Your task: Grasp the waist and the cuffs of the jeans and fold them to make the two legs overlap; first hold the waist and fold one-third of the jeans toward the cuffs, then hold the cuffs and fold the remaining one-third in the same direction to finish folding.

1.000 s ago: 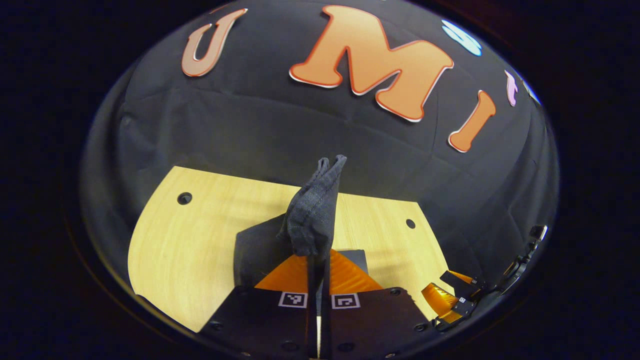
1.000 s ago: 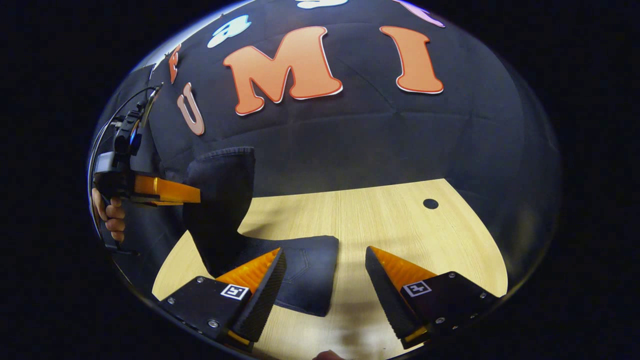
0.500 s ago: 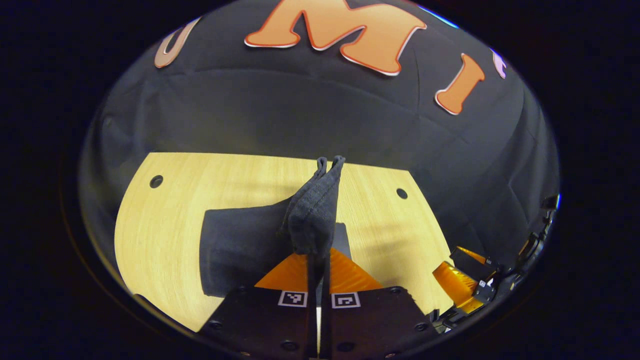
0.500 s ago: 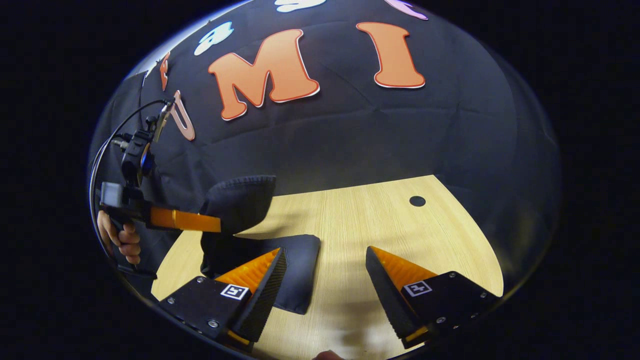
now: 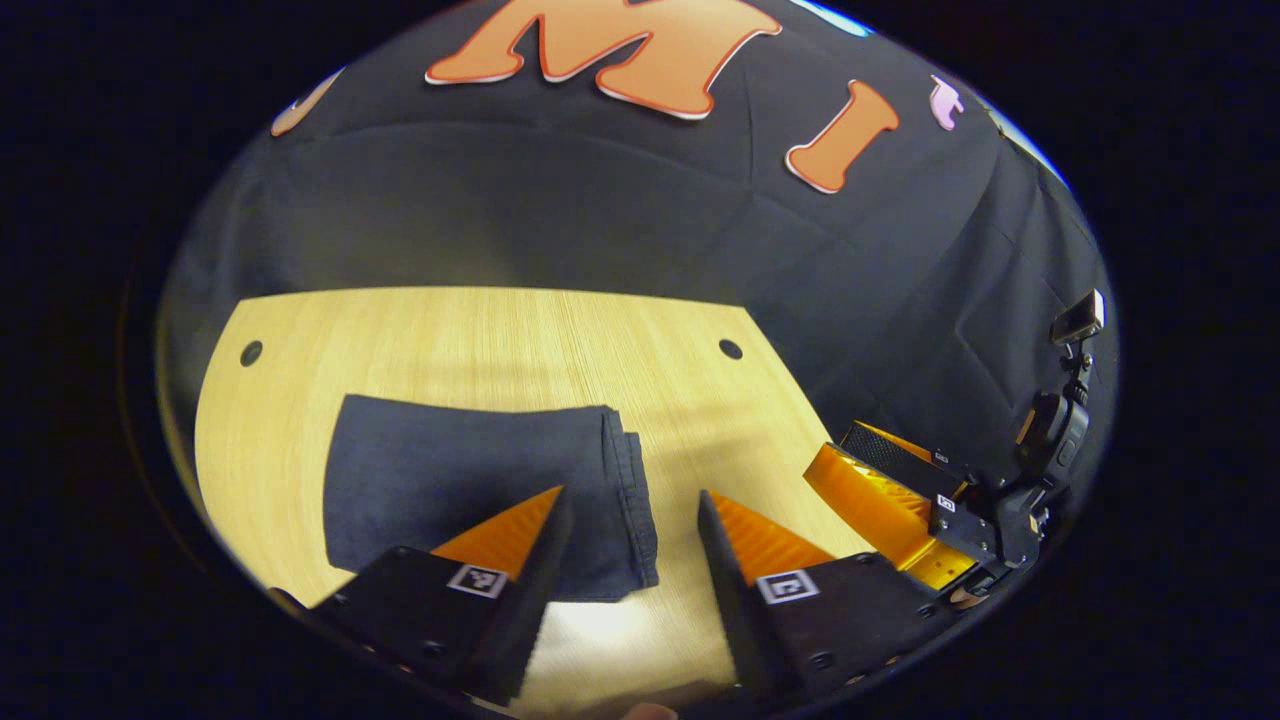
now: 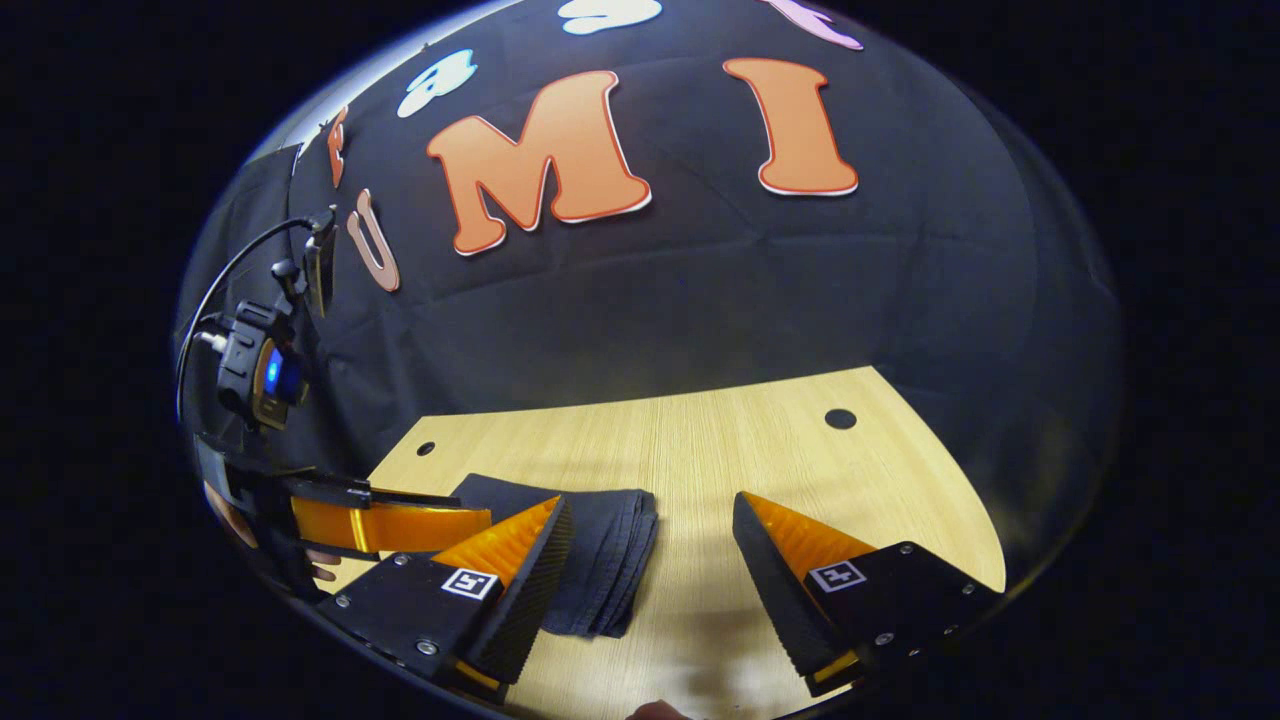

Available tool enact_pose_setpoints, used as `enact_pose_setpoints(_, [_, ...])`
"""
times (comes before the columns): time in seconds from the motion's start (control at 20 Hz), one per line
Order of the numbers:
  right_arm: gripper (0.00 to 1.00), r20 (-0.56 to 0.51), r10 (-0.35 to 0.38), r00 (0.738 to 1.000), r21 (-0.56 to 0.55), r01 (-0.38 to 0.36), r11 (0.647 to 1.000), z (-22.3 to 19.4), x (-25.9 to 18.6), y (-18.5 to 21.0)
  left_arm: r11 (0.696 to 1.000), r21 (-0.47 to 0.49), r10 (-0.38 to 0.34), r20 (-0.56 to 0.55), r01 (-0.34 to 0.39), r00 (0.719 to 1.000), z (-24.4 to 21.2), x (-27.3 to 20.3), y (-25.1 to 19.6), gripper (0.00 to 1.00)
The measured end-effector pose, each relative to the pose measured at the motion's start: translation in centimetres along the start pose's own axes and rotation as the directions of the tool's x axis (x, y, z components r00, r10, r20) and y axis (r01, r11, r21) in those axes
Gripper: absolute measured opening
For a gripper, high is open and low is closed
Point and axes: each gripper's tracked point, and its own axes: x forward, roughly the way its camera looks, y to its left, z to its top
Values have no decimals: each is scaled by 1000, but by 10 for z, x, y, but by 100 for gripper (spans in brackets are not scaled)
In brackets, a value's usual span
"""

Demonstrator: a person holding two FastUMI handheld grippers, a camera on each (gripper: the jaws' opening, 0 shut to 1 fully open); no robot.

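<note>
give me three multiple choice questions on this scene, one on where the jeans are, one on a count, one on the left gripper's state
1. Where do the jeans lie?
A. folded flat on the table
B. hanging from a gripper
C. on the floor

2. How many round holes show in the table in the left gripper view?
A. none
B. two
C. five

3. How is the left gripper?
A. shut on the jeans
B. open, holding nothing
C. shut on the table's edge

Key: 1 A, the stacked layers rest on the wood; 2 B, one hole near each far corner; 3 B, its fingers stand apart with bare table between.
</note>
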Motion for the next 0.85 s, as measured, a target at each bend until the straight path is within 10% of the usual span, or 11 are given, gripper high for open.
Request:
enact_pose_setpoints(0.1, [97,53,-13,999,-15,13,1000,15,-8,12,1000,16,17,81,-19,997,17,-22,9,85])
enact_pose_setpoints(0.35, [97,178,-12,984,-82,27,996,49,-31,53,991,57,99,327,-124,940,52,-102,43,92])
enact_pose_setpoints(0.85, [96,346,46,937,-166,13,986,81,-71,126,957,-8,215,693,-291,689,66,-261,89,96])
